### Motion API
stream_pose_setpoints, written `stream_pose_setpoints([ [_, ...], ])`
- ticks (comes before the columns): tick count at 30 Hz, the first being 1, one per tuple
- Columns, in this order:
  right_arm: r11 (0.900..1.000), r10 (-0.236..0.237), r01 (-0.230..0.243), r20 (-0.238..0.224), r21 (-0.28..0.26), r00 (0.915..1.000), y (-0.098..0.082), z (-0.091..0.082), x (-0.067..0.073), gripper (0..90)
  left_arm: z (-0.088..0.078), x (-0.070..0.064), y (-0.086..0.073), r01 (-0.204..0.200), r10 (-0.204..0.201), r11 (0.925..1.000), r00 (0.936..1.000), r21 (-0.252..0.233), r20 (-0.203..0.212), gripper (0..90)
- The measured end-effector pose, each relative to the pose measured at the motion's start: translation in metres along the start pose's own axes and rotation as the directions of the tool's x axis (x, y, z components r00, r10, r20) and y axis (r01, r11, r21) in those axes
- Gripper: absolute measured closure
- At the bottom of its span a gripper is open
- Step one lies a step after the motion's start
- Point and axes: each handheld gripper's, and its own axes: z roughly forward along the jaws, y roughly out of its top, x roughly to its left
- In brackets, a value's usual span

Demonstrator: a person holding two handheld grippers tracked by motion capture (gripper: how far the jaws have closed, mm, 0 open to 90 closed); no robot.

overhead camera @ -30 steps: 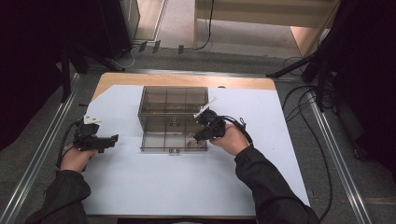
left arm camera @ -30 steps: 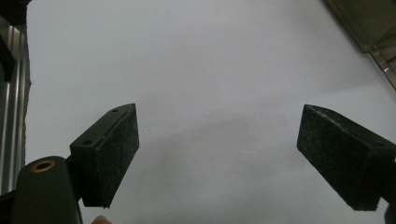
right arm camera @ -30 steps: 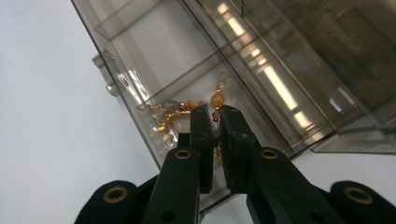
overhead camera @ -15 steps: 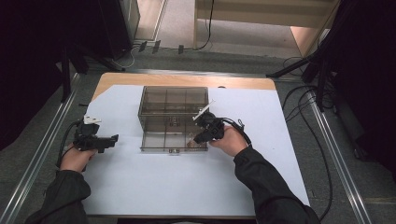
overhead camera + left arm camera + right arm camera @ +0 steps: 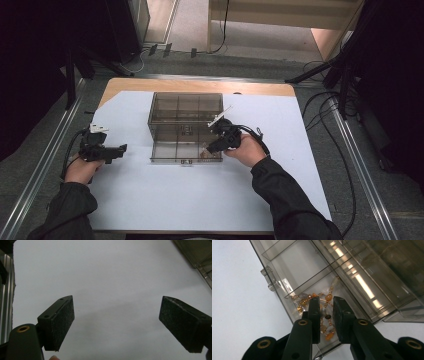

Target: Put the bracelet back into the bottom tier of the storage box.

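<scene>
Bead bracelet point(image 5: 322, 312) in the organiser box's point(image 5: 186, 102) near-right compartment: light, floppy, slippery; my right tongs point(image 5: 327, 303), just easing apart, straddle its strand; left tongs point(image 5: 117, 322) gape empty.

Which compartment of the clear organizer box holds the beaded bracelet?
The near-right corner compartment, below the right gripper; its neighbours look empty. The beaded bracelet lies inside.

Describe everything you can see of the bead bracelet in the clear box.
The bead bracelet is a string of orange, amber and cloudy pale beads with tiny gold spacers. It lies loosely heaped in a corner compartment of the clear box, near its latch. The right hand-held gripper hovers over it, jaws slightly apart; contact is unclear.
</scene>
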Motion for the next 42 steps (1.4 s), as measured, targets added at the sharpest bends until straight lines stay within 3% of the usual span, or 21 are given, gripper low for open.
stream_pose_setpoints([
  [3,1.0,0.021,-0.021,-0.012,-0.011,0.9997,0.001,-0.004,0.0,75.6,0.0,0.0,0.0,0.002,-0.002,1.0,1.0,0.0,-0.001,14.1],
  [26,0.989,0.024,-0.028,-0.026,-0.148,0.9994,-0.005,-0.043,0.004,59.2,0.002,0.0,0.003,0.001,-0.001,1.0,1.0,-0.003,0.004,14.1],
  [42,0.978,0.027,-0.02,0.031,-0.206,0.9992,-0.027,-0.064,-0.006,49.9,0.008,-0.005,0.01,-0.017,0.017,0.9999,0.9996,-0.002,0.022,14.1],
])
